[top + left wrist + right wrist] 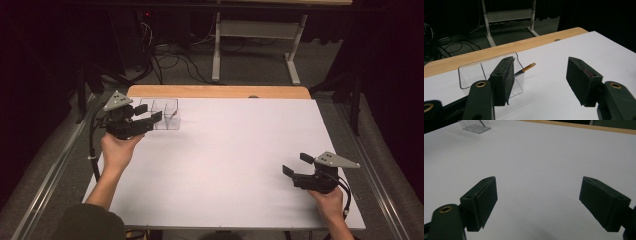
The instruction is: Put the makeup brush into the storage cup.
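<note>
Looking along the open left hand-held gripper (541, 82), a brush (525, 69) leans in the clear box (471, 72) at the tabletop (225, 165)'s far left corner, tan end tilted up; the right hand-held gripper (296, 165) stands open, empty.

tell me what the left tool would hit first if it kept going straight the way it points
Probably the clear plastic divided box: the open left tool points at it, one pad already in front of its wall. Depth is unclear; it may slide alongside instead.
</note>
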